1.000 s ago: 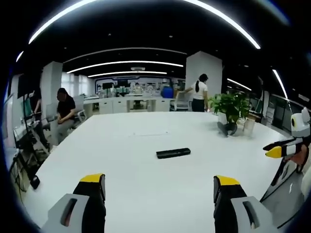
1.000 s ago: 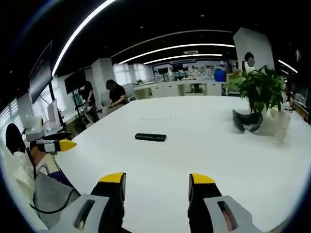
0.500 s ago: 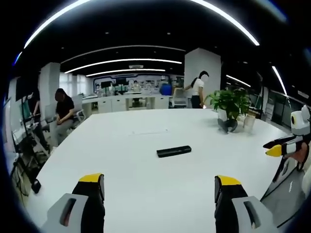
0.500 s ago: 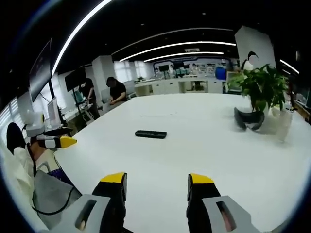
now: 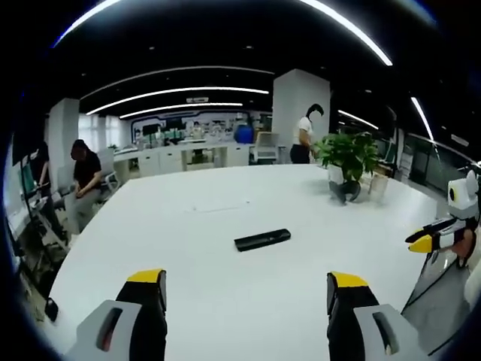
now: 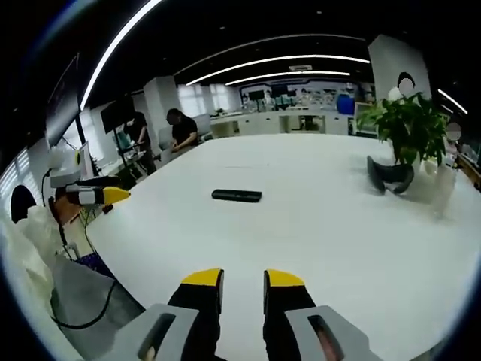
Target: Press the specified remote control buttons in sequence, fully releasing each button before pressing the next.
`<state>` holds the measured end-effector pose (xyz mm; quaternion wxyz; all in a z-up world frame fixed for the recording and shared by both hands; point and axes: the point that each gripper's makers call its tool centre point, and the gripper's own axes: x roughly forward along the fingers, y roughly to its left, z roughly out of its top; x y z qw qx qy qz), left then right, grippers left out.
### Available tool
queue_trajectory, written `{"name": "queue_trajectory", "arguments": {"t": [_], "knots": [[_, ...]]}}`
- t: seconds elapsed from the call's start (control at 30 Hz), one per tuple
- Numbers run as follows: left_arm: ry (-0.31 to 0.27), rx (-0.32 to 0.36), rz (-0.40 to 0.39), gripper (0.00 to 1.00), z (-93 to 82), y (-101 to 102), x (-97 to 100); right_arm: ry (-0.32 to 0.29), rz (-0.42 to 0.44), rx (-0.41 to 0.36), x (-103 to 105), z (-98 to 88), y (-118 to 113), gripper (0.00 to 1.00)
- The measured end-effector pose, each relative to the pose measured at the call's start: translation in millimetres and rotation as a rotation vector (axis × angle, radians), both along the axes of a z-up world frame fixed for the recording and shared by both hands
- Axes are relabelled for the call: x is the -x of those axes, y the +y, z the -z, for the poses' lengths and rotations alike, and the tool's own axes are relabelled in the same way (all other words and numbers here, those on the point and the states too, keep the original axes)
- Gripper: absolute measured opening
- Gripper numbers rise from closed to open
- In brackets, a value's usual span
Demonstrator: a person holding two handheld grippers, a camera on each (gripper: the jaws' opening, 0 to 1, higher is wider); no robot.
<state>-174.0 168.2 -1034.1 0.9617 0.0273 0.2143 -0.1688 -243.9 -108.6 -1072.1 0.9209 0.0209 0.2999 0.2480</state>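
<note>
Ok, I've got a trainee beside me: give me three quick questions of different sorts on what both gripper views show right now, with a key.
1. True or false: the slim black remote control lies flat on the white table, untouched by either gripper.
2. Multiple choice: in the right gripper view, the leafy green potted plant stands A) to the left of the remote, B) to its right, C) on top of it.
3. Fill in: the left gripper holds its yellow-tipped jaws wide apart, while the right gripper has its jaws nearly ____.

Key: 1 true; 2 B; 3 closed, with a narrow gap between them and nothing held.
</note>
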Motion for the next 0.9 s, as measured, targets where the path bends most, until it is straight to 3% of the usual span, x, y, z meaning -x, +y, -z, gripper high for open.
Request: {"name": "queue_trajectory", "arguments": {"t": [0.2,0.47,0.53,0.6,0.9], "knots": [[0.008,-0.029,0.055,0.83,-0.6,-8,-18.1,0.034,0.002,0.007,4,4.3,-2,0.00],[0.022,-0.097,0.152,0.73,0.9,-19,-50.9,0.063,0.001,-0.019,3,5.4,-2,0.00],[0.013,-0.109,0.217,0.73,1.6,-27,-58.1,0.067,-0.002,-0.012,3,7.5,-2,0.00],[0.013,-0.102,0.211,0.72,2.1,-28,-65.5,0.077,-0.008,0.000,3,11.0,-3,0.00],[0.087,-0.221,0.374,0.60,24.5,-44,-97.0,0.103,-0.008,-0.007,4,13.7,-4,0.00]]}}
